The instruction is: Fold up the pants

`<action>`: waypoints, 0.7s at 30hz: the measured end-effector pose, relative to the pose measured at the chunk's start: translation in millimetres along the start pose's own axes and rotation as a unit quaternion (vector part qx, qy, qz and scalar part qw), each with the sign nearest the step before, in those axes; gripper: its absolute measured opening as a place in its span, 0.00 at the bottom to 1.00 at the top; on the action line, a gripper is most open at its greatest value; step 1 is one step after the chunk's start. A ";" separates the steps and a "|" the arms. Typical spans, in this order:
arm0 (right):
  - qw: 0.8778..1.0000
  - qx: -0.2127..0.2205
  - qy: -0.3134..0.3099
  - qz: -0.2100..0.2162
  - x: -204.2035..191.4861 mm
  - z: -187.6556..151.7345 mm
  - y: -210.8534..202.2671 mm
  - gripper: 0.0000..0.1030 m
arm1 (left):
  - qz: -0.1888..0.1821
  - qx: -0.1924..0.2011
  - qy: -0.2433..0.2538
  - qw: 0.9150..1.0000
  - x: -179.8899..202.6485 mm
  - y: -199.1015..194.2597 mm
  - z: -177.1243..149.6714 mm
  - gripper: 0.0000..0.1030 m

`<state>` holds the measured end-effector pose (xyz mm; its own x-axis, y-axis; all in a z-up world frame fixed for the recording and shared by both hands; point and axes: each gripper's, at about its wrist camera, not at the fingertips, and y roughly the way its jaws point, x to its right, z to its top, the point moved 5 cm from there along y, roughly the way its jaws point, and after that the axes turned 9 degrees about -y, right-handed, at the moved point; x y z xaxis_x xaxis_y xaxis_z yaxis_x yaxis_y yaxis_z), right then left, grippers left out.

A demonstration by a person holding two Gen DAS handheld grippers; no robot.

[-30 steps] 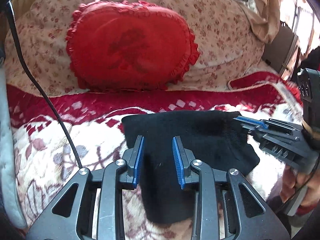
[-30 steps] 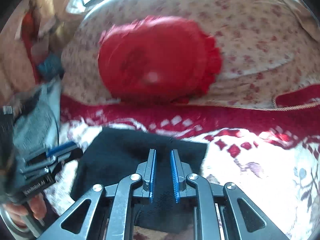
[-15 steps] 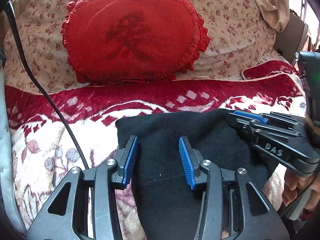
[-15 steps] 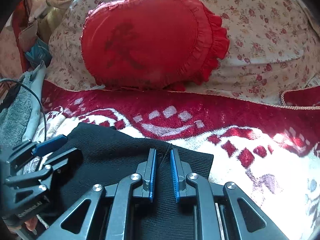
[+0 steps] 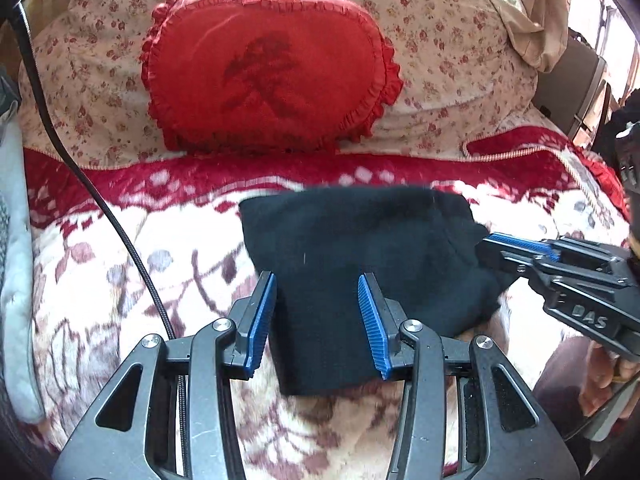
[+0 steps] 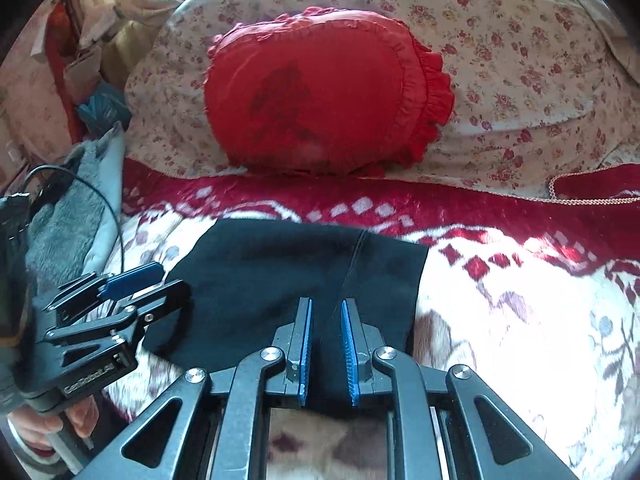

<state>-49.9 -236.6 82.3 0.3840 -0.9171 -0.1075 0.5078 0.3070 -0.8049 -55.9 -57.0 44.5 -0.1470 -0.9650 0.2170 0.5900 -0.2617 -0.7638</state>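
Note:
Folded black pants (image 5: 360,240) lie on the patterned red and white blanket (image 5: 100,280). My left gripper (image 5: 316,280) hovers over their near left part, jaws apart, the cloth lying under and between the blue pads without being pinched. In the right wrist view the pants (image 6: 260,272) spread out ahead, and my right gripper (image 6: 326,308) has its jaws nearly together on black cloth, with a crease running into the gap. The right gripper (image 5: 486,246) also shows at the pants' right edge, and the left gripper (image 6: 172,278) at their left edge.
A red frilled pillow (image 5: 268,68) leans on a floral cushion (image 5: 440,40) behind the pants. A black cable (image 5: 132,248) crosses the blanket at left. Grey cloth (image 6: 60,232) lies at the bed's left side. A person's hand (image 5: 600,372) holds the right gripper's handle.
The left jaws have spread wider over the pants. Both grippers have shifted, and the pants' far edge now lies farther ahead of the fingertips. The right jaws keep the same narrow gap.

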 end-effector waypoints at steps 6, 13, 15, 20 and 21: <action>0.999 -0.035 -0.003 0.001 -4.9 -33.4 9.9 0.13 | 0.001 -0.023 -0.023 0.999 -11.2 13.3 -19.1 0.54; 1.000 -0.028 0.002 0.005 -5.3 -34.6 6.5 0.13 | -0.005 -0.027 -0.031 0.999 -12.6 8.1 -16.4 0.55; 1.000 -0.019 0.007 0.003 -2.2 -29.3 -3.6 0.13 | -0.005 -0.015 -0.029 0.999 -13.0 -0.6 -10.7 0.55; 1.000 -0.006 0.016 0.001 4.8 -21.6 -10.5 0.13 | 0.003 0.002 -0.030 1.000 -16.8 -7.2 4.6 0.55; 1.000 -0.007 0.023 0.006 6.2 -21.7 -8.8 0.13 | 0.005 0.002 -0.030 1.000 -17.4 -4.8 7.2 0.55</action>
<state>-68.7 -250.6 76.0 0.3541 -0.9241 -0.1437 0.4927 0.3149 -0.8112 -50.5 -38.9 48.8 -0.0922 -0.9650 0.2453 0.5944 -0.2510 -0.7640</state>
